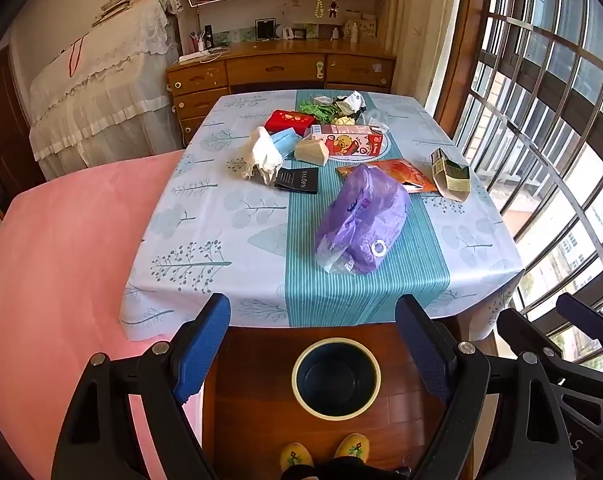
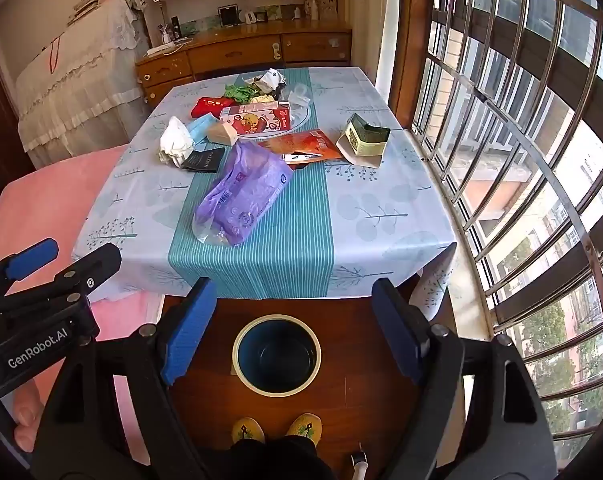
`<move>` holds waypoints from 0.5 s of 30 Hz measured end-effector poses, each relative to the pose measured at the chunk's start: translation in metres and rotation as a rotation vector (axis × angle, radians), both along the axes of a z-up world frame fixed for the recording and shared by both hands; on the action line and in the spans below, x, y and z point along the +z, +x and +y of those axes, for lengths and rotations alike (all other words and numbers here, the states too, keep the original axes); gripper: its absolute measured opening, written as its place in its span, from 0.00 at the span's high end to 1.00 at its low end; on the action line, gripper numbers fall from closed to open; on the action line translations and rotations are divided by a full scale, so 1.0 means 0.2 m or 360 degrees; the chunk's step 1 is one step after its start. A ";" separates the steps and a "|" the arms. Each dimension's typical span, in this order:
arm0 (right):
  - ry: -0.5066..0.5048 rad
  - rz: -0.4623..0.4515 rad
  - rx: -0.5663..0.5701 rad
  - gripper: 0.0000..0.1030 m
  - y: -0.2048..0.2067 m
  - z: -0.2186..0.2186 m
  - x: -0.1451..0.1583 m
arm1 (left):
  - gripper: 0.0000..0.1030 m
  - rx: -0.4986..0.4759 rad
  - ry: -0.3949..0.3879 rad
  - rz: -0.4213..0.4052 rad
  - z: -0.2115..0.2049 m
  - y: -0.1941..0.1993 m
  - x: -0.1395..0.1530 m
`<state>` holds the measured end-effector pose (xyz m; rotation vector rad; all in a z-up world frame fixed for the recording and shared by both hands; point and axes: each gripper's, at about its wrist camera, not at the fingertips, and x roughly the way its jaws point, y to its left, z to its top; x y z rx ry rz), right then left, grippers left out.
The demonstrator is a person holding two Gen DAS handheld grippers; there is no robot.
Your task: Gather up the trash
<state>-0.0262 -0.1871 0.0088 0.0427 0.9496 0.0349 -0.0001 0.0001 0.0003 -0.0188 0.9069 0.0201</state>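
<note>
In the left wrist view, the left gripper (image 1: 313, 344) stands wide with nothing between its blue pads, low in the frame. Between them, on the wooden floor, sits the empty bin (image 1: 336, 378). Above it, mid-frame, the bench (image 1: 205, 236) carries the trash: a purple bag (image 1: 361, 224) nearest, a white tissue wad (image 1: 261, 156) and a red carton (image 1: 347, 140) further up.

In the right wrist view, the right gripper (image 2: 293, 328) is also spread wide and empty, framing the bin (image 2: 277, 354) at lower centre. The purple bag (image 2: 241, 200) lies above it on the bench (image 2: 381, 220), well apart from the pads.
</note>
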 end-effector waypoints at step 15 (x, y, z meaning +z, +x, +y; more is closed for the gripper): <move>-0.0010 -0.0005 0.0008 0.24 0.02 0.01 0.02 | 0.16 0.0003 -0.0048 -0.0027 0.01 -0.02 0.03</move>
